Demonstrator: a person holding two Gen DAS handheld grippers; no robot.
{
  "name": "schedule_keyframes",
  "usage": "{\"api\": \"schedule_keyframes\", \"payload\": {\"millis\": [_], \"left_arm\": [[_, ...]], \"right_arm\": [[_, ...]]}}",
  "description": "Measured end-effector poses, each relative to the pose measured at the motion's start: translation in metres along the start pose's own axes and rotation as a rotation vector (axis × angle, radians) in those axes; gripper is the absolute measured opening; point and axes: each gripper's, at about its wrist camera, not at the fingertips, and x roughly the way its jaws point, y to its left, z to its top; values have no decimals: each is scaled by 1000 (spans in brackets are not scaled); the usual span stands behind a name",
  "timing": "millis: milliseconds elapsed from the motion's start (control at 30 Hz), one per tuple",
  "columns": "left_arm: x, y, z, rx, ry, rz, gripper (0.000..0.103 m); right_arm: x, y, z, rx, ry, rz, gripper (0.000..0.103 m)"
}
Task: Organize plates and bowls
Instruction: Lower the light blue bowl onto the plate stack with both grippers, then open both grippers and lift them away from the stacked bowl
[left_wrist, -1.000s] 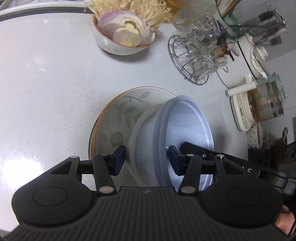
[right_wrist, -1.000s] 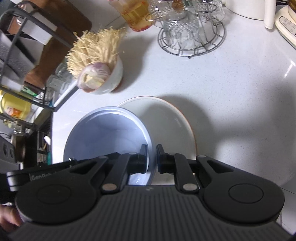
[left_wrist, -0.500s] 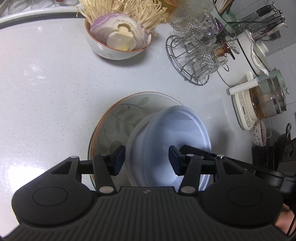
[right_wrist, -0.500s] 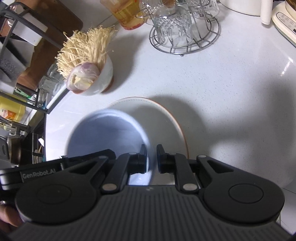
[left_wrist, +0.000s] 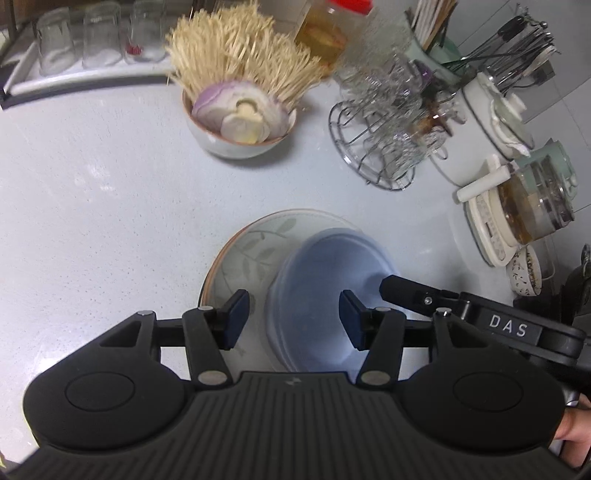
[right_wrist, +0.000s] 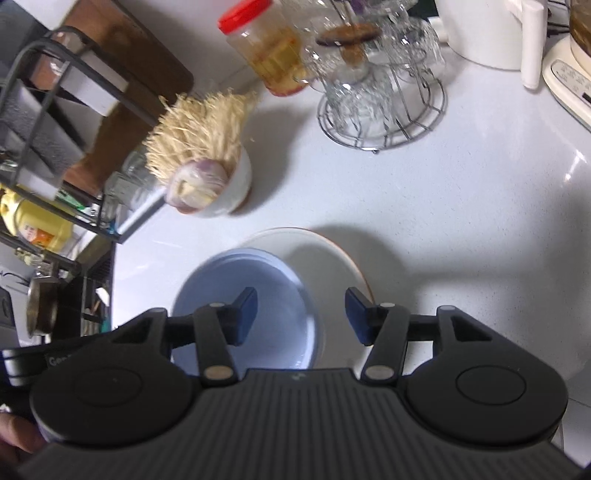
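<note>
right gripper jaws opening, nothing pinched; left gripper half open, empty (lift straight off blue bowl).

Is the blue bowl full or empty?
Empty. The blue bowl shows only its bare blue inside; it sits on the plate.
</note>
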Motion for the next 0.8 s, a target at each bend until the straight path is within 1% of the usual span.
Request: {"api": "schedule_keyframes", "payload": {"millis": [100, 267, 433, 500, 633, 800], "left_arm": [[-16, -11, 0, 34, -38, 6, 60], [-48, -30, 2, 90, -128, 12, 60], [-84, -53, -2, 131, -224, 15, 60], [-99, -59, -5, 127, -263, 29, 60], [-132, -74, -17, 130, -332, 38, 60], [-163, -99, -44, 146, -388, 56, 60]], "right_arm": [[-12, 5, -1, -33, -35, 5, 56], [-37, 11, 0, -79, -103, 14, 56], [-69, 17, 2, -141, -197, 35, 56], [-83, 18, 3, -159, -233, 47, 56], [-112, 25, 2, -214, -309, 80, 56], [-154, 28, -9, -290, -390, 107, 56]]}}
